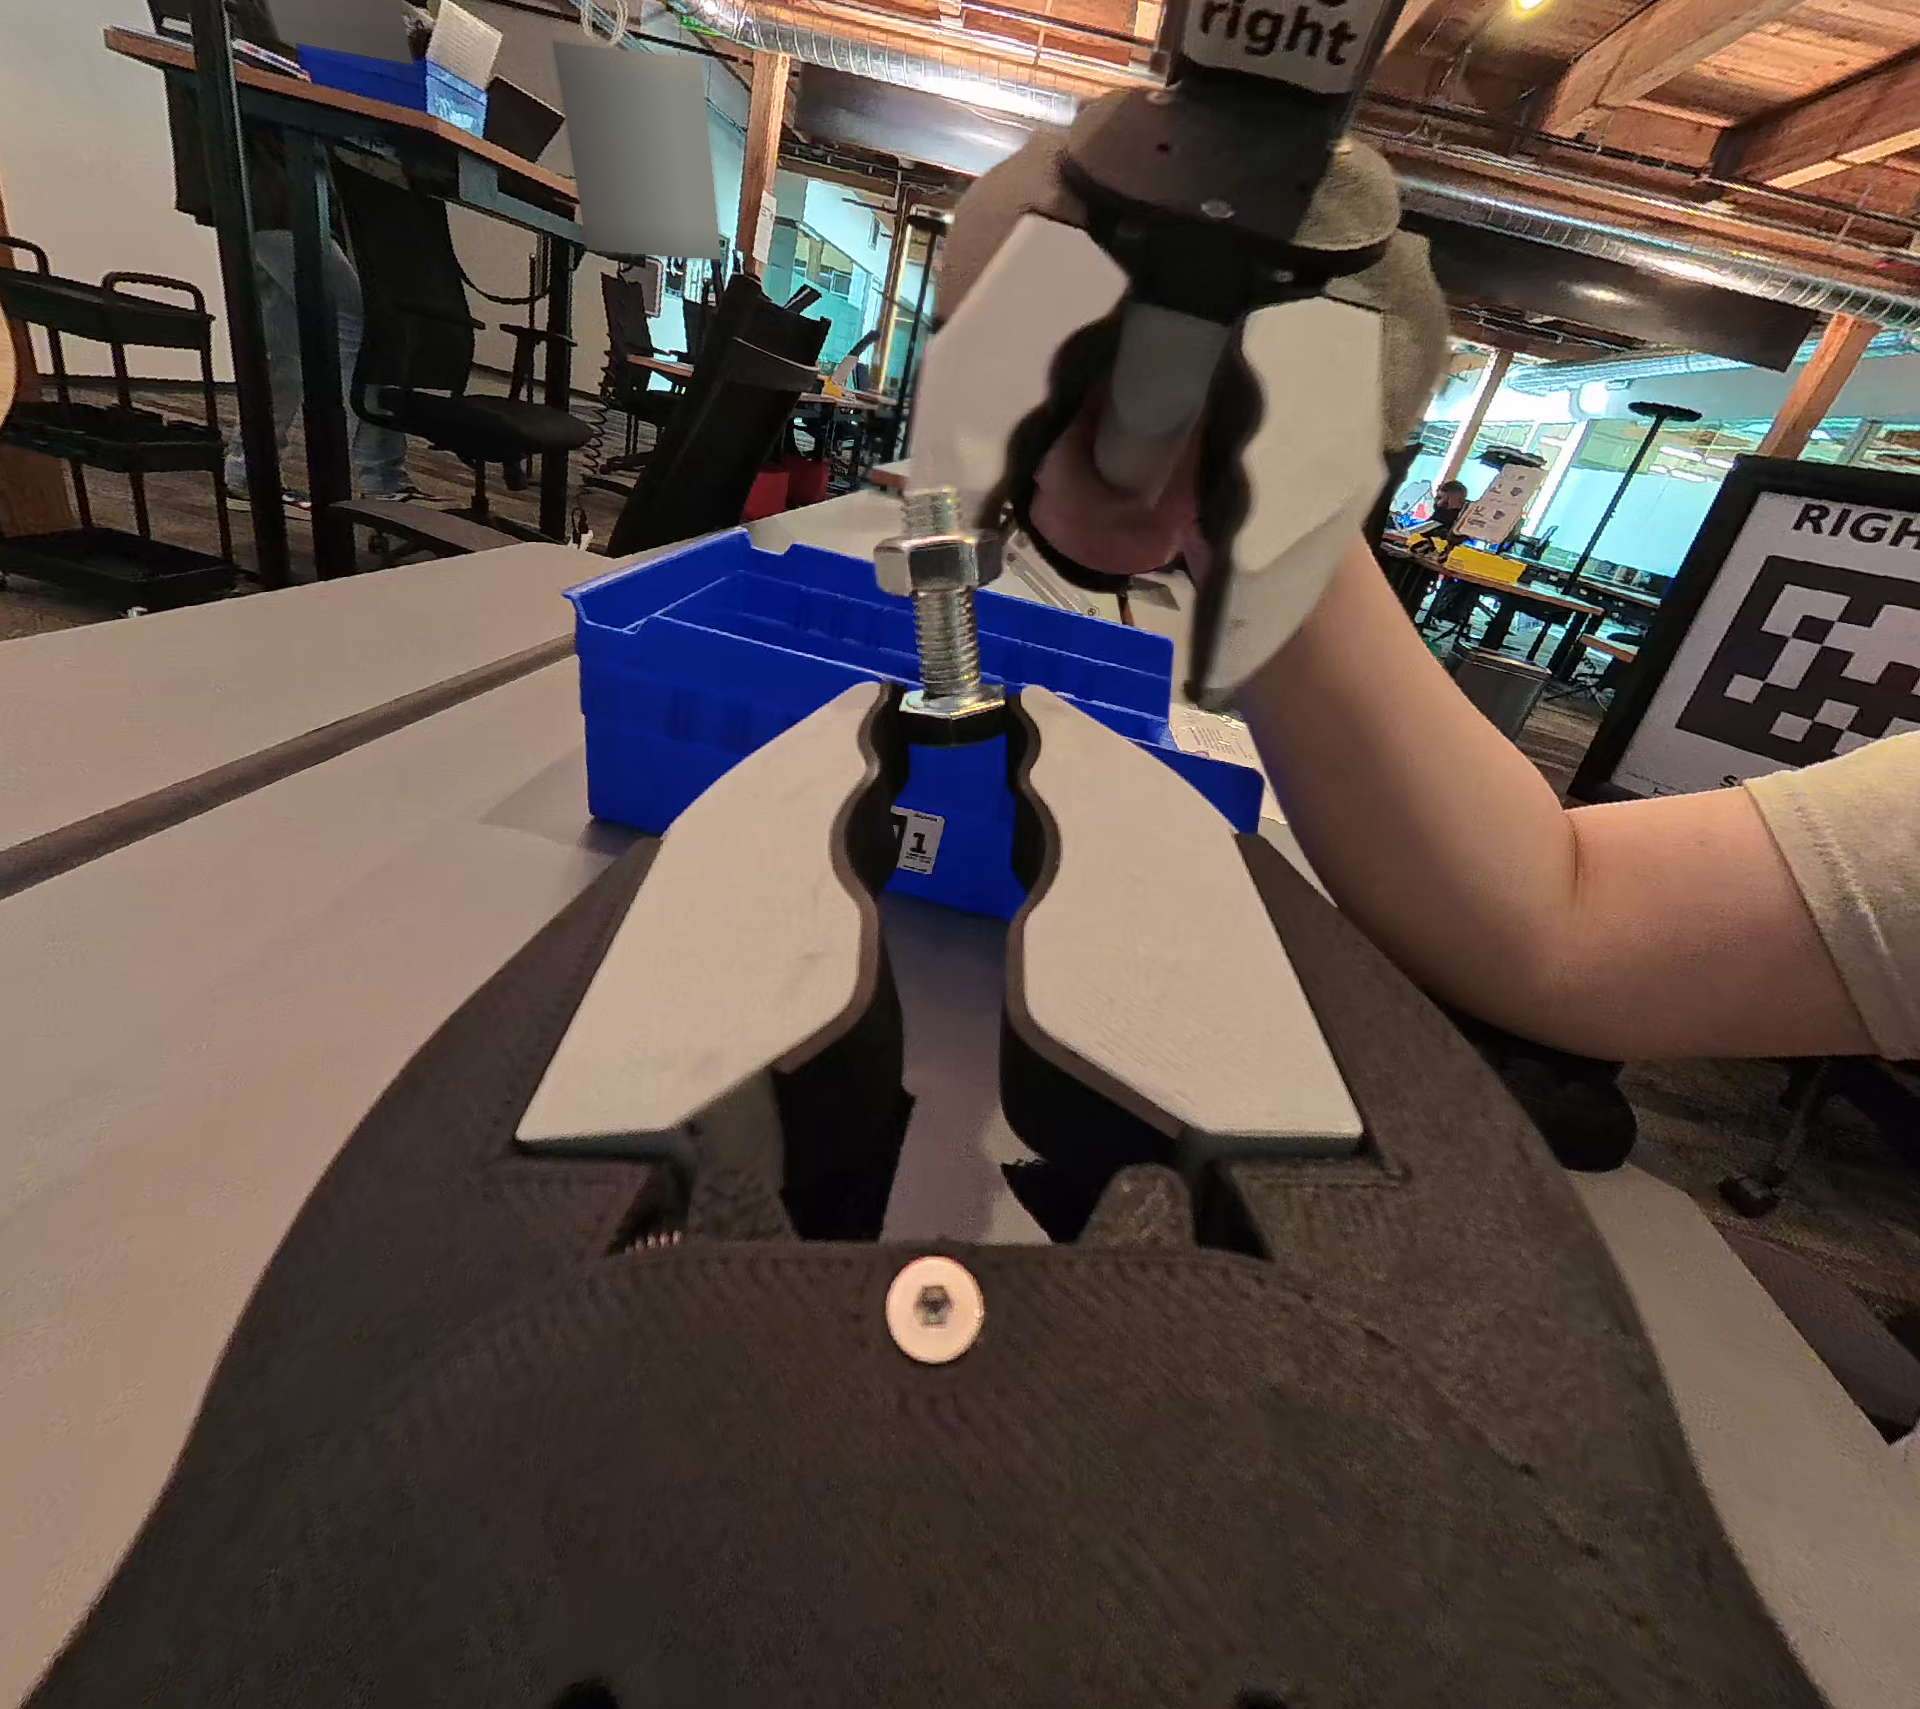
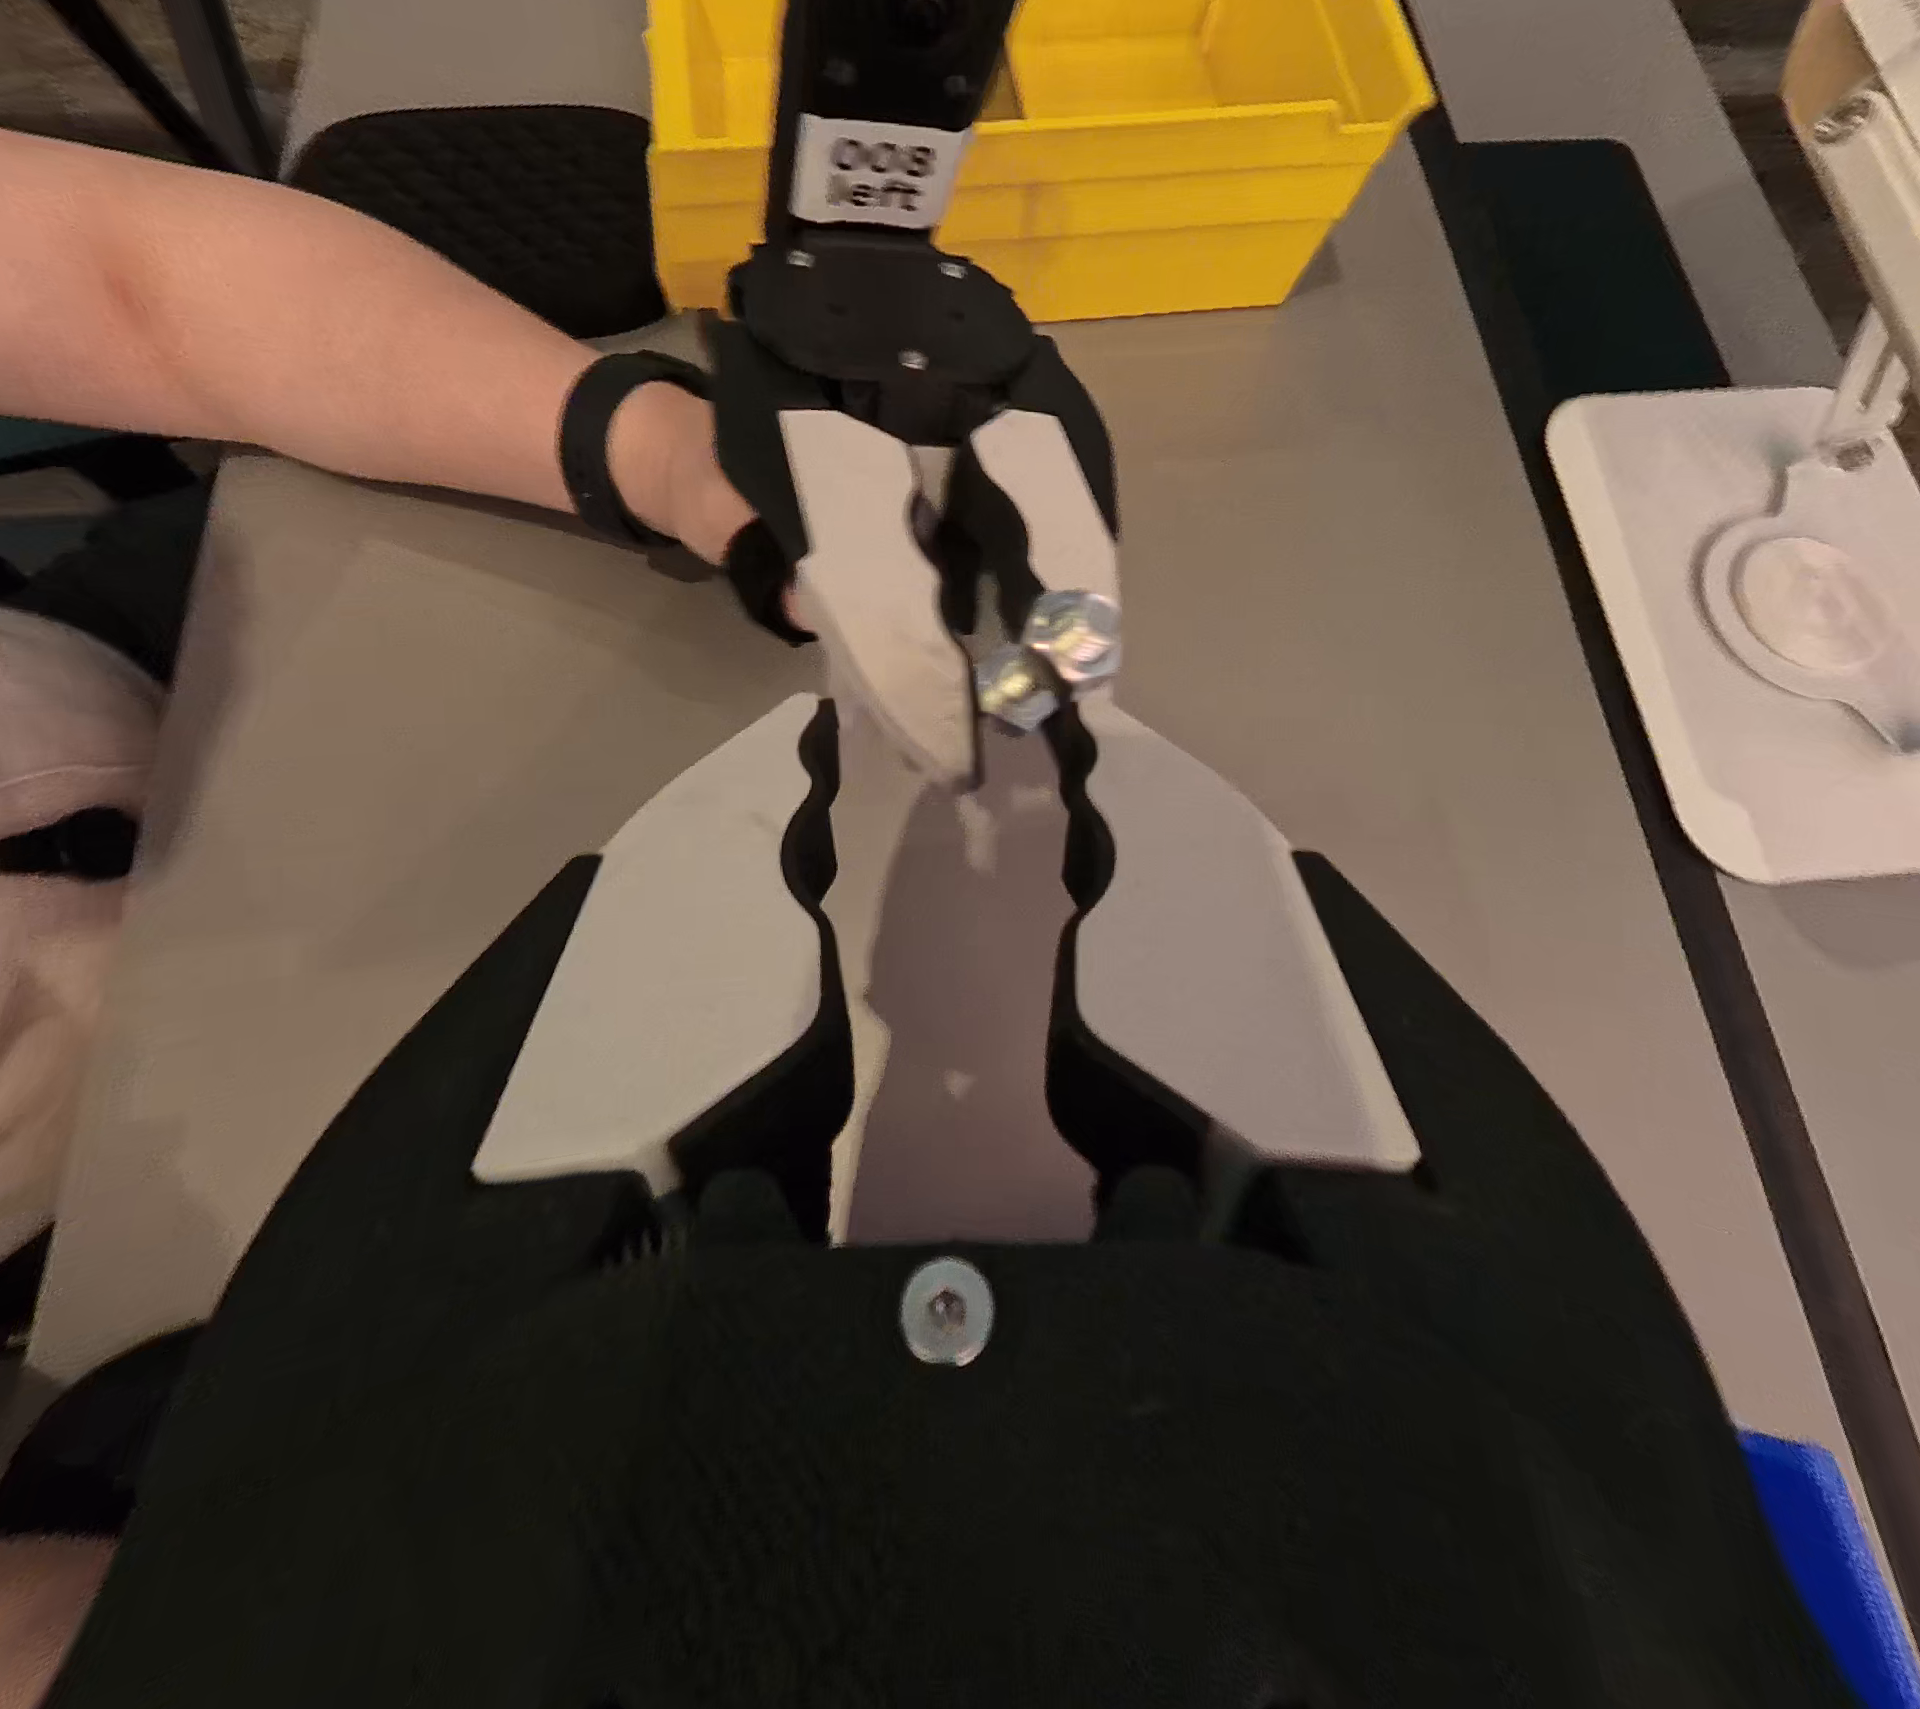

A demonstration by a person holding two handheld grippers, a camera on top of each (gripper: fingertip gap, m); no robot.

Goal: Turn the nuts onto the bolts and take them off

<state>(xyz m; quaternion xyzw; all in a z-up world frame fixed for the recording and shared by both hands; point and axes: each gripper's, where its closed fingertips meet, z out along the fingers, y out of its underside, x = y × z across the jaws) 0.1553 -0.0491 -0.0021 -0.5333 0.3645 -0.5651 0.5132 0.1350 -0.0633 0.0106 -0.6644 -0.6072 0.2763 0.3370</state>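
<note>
A: Which step are we on?

B: The turning, I'd say. The left tongs (image 1: 951, 714) are pinching the bolt (image 1: 948, 620) by its head, so the threaded shaft stands up from their tips. A nut (image 1: 932, 560) sits on the thread near the top end, with a little thread showing above it.

A: Going on or coming off?

B: Can't tell from one moment. It's close to the end of the thread, so it has either just been started or is nearly off.

A: And the right tongs (image 1: 1091, 599)?

B: Spread, coming down from above. One fingertip is right at the nut's side; the other finger is well clear of it. Nothing is gripped. From the right wrist view, the right tongs (image 2: 940, 724) are spread as well, with the bolt and nut (image 2: 1013, 691) just beyond their tips.

A: Where is all this happening?

B: Held up above the grey counter (image 1: 260, 828). A blue bin (image 1: 748, 703) sits behind the bolt, and a yellow bin (image 2: 1195, 101) shows at the far end in the other view.

A: So what does the next move call for?

B: Probably bringing the right tongs over the nut so both fingers meet its flats, then closing and twisting around the bolt's axis. The left tongs need to hold firm so the bolt doesn't spin along.
</note>
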